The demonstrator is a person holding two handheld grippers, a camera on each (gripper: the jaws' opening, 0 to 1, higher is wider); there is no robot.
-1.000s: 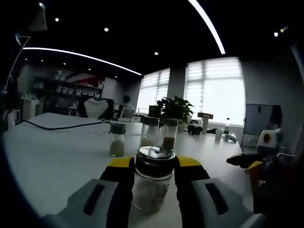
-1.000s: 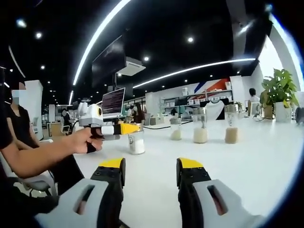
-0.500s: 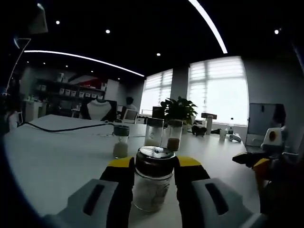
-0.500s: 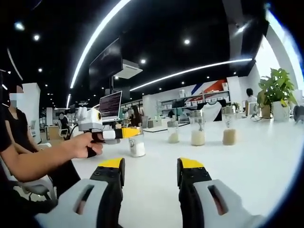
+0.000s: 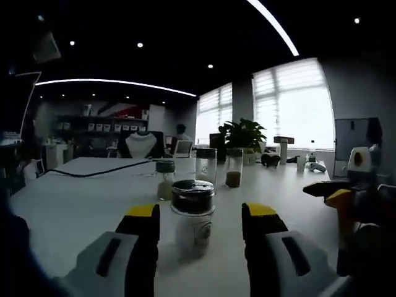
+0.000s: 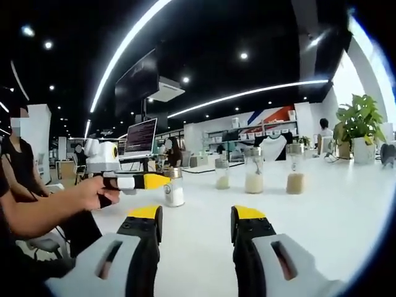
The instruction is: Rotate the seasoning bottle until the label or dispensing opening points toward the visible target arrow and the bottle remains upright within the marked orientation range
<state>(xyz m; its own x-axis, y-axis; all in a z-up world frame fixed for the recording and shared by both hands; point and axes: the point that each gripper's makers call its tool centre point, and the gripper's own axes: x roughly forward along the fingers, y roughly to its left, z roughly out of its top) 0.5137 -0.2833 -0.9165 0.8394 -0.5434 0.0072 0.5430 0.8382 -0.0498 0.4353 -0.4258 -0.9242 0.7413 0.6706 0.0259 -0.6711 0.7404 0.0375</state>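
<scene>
While your left tongs [image 5: 201, 216] stand wide apart, the seasoning bottle [image 5: 193, 218] sits upright on the white table [image 5: 74, 198] between their yellow-tipped jaws, with a clear gap on each side. It has a dark lid and pale contents. Beyond it you have three more jars [image 5: 205, 170] in a loose group, one with brown filling, and a potted plant [image 5: 244, 137] near the windows. Your right tongs [image 6: 195, 226] are spread too, with nothing but bare table between the jaws. In the right gripper view, your hand [image 6: 93, 192] grips the left tool, its yellow tips just short of the seasoning bottle [image 6: 174, 190], and the three jars [image 6: 258, 174] line up farther back.
</scene>
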